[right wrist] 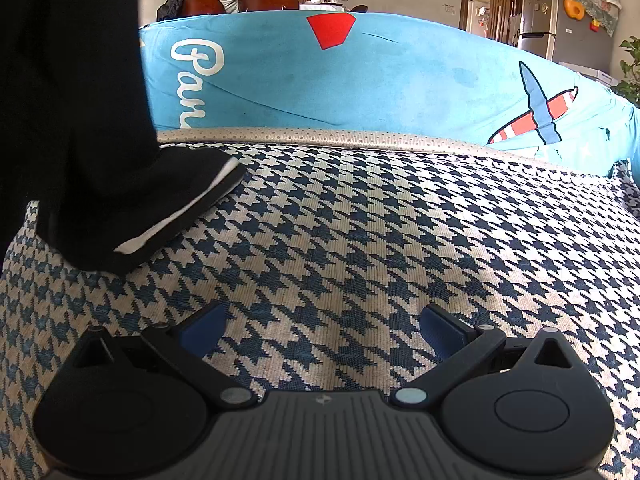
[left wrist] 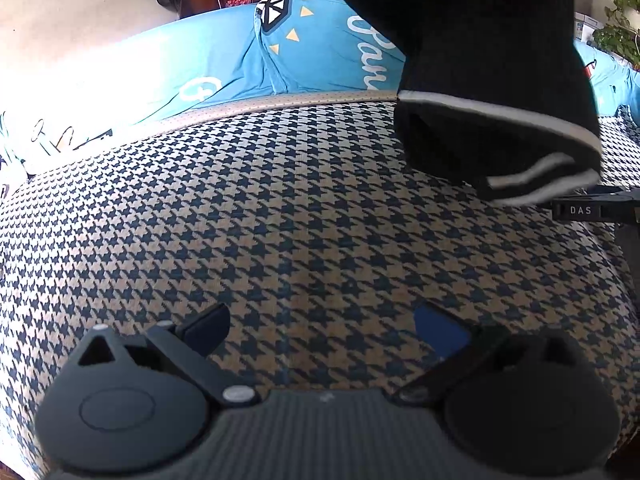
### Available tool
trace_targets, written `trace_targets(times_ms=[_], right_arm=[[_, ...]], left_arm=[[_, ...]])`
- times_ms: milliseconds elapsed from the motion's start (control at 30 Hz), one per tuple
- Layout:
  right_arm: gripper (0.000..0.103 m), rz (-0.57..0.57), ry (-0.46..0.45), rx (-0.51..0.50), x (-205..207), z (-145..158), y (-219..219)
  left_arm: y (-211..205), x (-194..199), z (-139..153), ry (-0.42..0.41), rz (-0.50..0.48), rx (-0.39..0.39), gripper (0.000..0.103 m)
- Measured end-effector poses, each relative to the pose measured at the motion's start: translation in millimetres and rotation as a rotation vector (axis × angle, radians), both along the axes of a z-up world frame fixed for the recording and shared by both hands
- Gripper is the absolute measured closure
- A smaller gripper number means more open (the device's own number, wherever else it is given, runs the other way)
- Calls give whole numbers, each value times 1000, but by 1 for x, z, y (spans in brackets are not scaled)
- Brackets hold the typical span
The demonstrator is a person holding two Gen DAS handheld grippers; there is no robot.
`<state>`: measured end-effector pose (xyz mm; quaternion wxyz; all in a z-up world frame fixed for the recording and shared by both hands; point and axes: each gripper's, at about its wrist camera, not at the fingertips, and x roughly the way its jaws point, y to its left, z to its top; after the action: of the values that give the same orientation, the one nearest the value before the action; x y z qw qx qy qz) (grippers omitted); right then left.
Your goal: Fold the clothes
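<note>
A black garment [left wrist: 480, 80] with white stripes near its hem hangs down from above the frame at the upper right of the left wrist view. The same black garment [right wrist: 80, 120] fills the left of the right wrist view, its striped lower end touching the houndstooth cushion [right wrist: 360, 240]. What holds it up is out of view. My left gripper [left wrist: 322, 322] is open low over the houndstooth cushion [left wrist: 240, 220], nothing between its fingers, the garment ahead to its right. My right gripper [right wrist: 324, 320] is also open and empty, the garment ahead to its left.
A blue printed cover [right wrist: 360, 76] with white lettering and a plane drapes the sofa back behind a beige dotted trim [right wrist: 360, 136]. Part of the other gripper [left wrist: 592, 210] shows at the right edge. Chairs [right wrist: 240, 0], a fridge [right wrist: 540, 8] and a plant [left wrist: 616, 24] stand beyond.
</note>
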<state>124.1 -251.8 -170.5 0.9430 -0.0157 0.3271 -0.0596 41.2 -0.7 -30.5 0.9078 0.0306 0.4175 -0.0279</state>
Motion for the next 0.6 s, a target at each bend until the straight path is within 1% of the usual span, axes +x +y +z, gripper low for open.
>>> trace_targets(times_ms=[200,367,600], right_arm=[[0,0,0,0,0,0,0],[0,0,0,0,1,-1,0],[0,0,0,-1,0,0,0]], left_arm=[[1,2,-4,-2,-25,3,0],[-3,14,-18,9,-48,17,0],[-18,0,-14,8,-68,17,0]])
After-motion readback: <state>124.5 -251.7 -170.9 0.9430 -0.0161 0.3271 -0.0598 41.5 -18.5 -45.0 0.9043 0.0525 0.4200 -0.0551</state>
